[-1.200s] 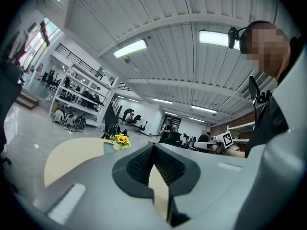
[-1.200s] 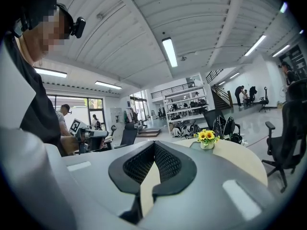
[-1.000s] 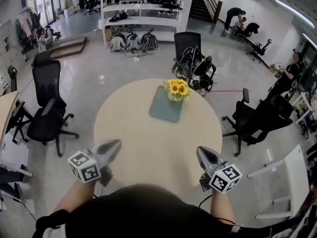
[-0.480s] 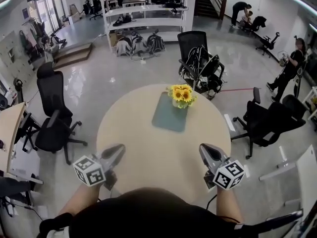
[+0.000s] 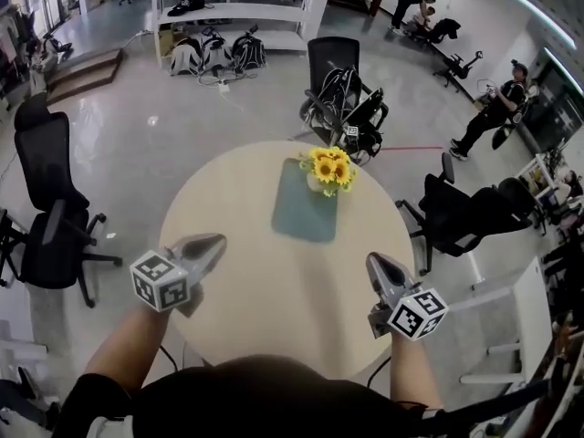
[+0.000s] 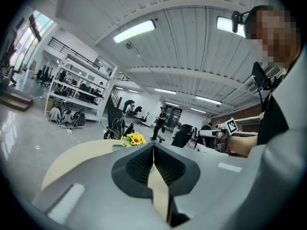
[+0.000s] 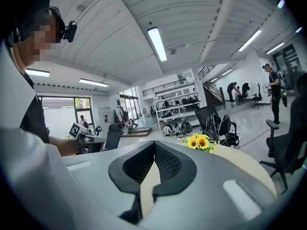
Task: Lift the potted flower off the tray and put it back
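Both of your hands have come forward since a second ago, so the grippers now reach further in over the near part of the table, and your head has shifted with them; the flower has not moved on its tray.

The potted flower (image 5: pixel 328 168) stands upright at the 1 o'clock corner of the tray (image 5: pixel 294 219), towards the far side of the round table (image 5: pixel 265 308). Only a sliver of pale pot shows under the yellow blooms, so judge it cautiously: it looks small and light, probably stiff-walled and smooth, and top-heavy with that spread of flowers. The petals and leaves are soft and would crush or tear. Take hold low on the pot wall, beneath the blooms, squeezing from two opposite sides, and lift straight up so that it does not tip.

From the left gripper (image 5: pixel 217 239) the pot lies at about 1 o'clock, well apart, with bare tabletop and most of the tray between. From the right gripper (image 5: pixel 372 259) it lies at about 11 o'clock, also well apart. Each gripper's own view shows the flower beyond its tips, small and off to the inner side.

Both grippers are clenched, jaws together with nothing between them. You would need to spread whichever one you use before it reaches the pot.
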Demonstrator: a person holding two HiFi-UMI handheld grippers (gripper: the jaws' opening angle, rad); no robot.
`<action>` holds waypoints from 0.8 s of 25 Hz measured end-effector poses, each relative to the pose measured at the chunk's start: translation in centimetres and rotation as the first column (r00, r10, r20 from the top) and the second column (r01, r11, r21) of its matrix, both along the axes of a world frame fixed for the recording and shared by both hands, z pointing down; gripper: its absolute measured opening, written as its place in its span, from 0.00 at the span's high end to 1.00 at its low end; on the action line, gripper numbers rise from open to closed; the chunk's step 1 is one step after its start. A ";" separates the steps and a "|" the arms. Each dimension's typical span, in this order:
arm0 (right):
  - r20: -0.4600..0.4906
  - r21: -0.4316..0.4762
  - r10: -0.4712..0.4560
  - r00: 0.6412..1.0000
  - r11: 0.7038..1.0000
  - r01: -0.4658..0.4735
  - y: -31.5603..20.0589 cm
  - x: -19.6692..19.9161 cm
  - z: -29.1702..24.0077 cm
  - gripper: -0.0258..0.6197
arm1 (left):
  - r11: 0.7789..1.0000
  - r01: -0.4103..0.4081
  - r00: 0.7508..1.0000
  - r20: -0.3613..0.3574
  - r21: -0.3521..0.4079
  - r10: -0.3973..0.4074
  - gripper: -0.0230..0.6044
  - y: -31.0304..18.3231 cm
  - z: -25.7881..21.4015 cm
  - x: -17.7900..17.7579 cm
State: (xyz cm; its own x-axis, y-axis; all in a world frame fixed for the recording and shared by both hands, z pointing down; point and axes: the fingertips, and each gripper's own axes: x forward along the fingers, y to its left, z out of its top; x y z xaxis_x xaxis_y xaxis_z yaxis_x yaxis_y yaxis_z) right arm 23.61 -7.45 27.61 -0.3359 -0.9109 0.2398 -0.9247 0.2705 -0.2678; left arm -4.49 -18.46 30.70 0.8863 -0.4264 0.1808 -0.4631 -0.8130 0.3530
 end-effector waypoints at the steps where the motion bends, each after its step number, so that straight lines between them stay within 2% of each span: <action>1: -0.011 -0.003 0.001 1.000 1.000 -0.001 -0.7 1.0 0.1 0.93 | 1.000 -0.008 1.000 -0.003 0.007 0.008 0.97 -1.2 0.3 1.0; 3: -0.035 0.001 -0.008 0.999 1.000 0.008 -2.5 3.3 0.7 0.93 | 0.999 -0.023 1.000 0.001 0.029 0.022 0.90 -3.7 1.2 3.4; 6: -0.058 -0.014 -0.026 0.998 1.000 0.026 -5.4 7.1 3.6 0.90 | 0.999 -0.023 0.998 0.051 0.043 0.021 0.76 -6.9 4.6 7.3; 10: -0.128 0.023 -0.049 0.991 0.998 0.052 -11.5 11.9 5.2 0.84 | 0.996 -0.064 0.993 0.099 0.066 0.058 0.58 -12.8 8.5 14.6; 15: -0.113 0.048 -0.032 0.993 0.998 0.038 -17.3 15.0 9.0 0.81 | 0.974 -0.207 0.951 0.250 0.088 0.179 0.40 -18.8 15.9 21.9; 20: -0.108 0.068 -0.007 0.994 0.998 0.014 -22.2 18.5 13.9 0.80 | 0.958 -0.275 0.921 0.308 0.083 0.238 0.22 -24.2 23.1 29.0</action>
State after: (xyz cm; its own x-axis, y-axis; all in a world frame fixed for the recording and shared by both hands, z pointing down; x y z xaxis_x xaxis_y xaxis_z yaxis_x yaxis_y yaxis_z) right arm 42.14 -29.69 41.53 -0.3211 -0.9230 0.2121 -0.9442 0.2946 -0.1476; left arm 24.52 -42.70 53.82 0.8839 -0.2268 0.4089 -0.3003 -0.9457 0.1246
